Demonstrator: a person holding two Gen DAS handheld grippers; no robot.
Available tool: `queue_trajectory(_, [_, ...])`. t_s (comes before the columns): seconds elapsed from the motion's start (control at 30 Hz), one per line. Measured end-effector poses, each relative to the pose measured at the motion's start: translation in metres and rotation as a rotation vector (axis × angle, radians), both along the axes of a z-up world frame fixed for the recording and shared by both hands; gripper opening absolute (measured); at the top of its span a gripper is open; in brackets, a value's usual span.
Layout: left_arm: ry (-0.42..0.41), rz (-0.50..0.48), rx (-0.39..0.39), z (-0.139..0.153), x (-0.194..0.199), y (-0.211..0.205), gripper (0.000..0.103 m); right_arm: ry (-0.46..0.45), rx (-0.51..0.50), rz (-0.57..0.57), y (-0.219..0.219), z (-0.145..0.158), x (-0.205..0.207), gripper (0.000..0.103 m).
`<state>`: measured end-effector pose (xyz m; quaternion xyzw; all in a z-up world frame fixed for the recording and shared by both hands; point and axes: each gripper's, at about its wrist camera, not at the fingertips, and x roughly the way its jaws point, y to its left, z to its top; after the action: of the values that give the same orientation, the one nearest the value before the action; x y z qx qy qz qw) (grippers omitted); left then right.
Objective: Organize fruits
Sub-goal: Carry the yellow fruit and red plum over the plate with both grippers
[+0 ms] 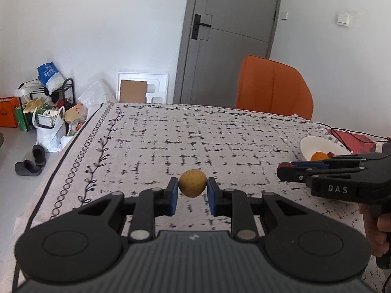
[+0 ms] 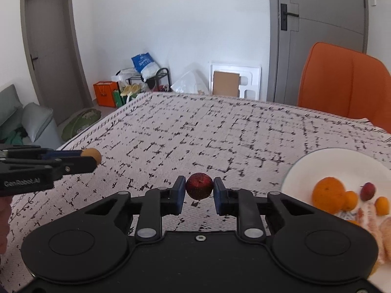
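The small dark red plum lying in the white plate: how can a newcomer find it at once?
Find the white plate on the patterned tablecloth. Behind the large orange lies the small dark red plum, the plate's only red fruit; another red fruit sits in the right gripper.

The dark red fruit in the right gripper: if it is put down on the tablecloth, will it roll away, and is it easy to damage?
The dark red fruit looks round and smooth, so it may roll on the flat tablecloth; the white plate would probably contain it better. The right gripper pinches it only at two sides, so it could slip. Its skin probably bruises under hard squeezing.
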<state>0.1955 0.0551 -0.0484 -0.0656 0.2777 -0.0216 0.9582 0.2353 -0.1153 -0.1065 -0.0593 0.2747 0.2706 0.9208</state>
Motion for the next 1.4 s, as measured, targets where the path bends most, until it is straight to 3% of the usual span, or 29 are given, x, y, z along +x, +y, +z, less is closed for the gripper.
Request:
queue_trajectory(0.87, [-0.057, -0.137, 0.013, 0.023, 0.011, -0.056, 0.024, -0.053, 0.089, -0.14, -0.068, 0.019, -0.029, 0.023])
queue_trajectory(1.4, [-0.058, -0.249, 0.025, 0.022, 0.023, -0.104, 0.024, -0.044, 0.097, -0.247, -0.113, 0.011, -0.042, 0.023])
